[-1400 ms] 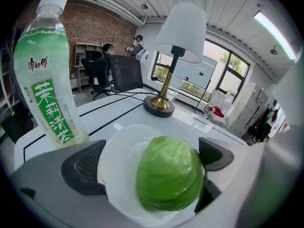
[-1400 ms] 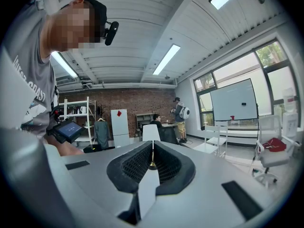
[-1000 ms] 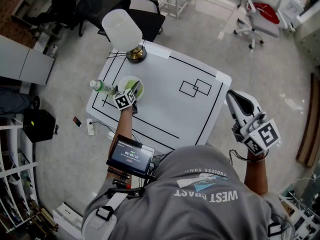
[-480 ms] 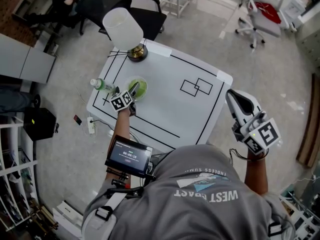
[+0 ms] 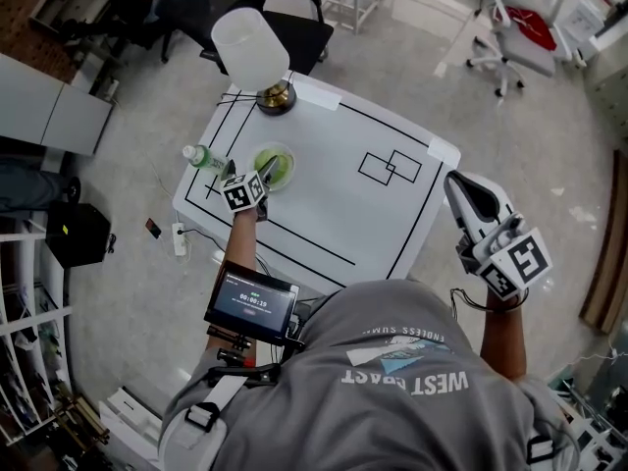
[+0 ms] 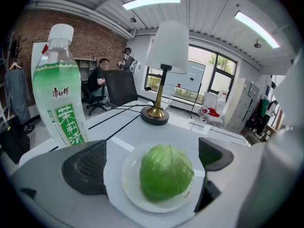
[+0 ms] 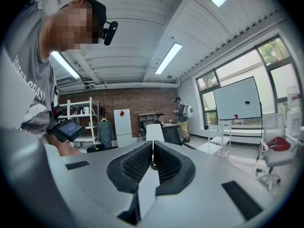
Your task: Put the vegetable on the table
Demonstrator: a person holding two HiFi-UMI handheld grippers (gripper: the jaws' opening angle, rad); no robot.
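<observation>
From over the person's shoulder, the white table (image 5: 334,214) carries a small plate (image 5: 261,154) with a green vegetable (image 5: 275,165) on it, near the table's left end. The left gripper (image 5: 264,171) reaches out over the near rim of that plate, its tips right at the vegetable. A bottle (image 5: 205,159) lies just left of the plate and a lamp (image 5: 253,50) stands behind it. The right gripper (image 5: 464,192) is held off the table's right edge, well apart from the plate.

In the left gripper view, the vegetable (image 6: 166,172) sits in the gap between the two dark pads (image 6: 88,167), a little nearer the right one. The jaws are spread wide, wider than the plate (image 6: 129,186). Bare plate shows on either side of the vegetable, so neither pad touches it, and the gripper holds nothing. The vegetable is a round, pale green head of tightly wrapped leaves, smooth and glossy, and it takes up most of the white plate. The bottle (image 6: 61,99), with its green label, looms at the left, and the lamp (image 6: 166,46) stands beyond.

In the right gripper view, the right gripper (image 7: 152,158) has its jaws pressed together with nothing between them, pointed out across the room.
</observation>
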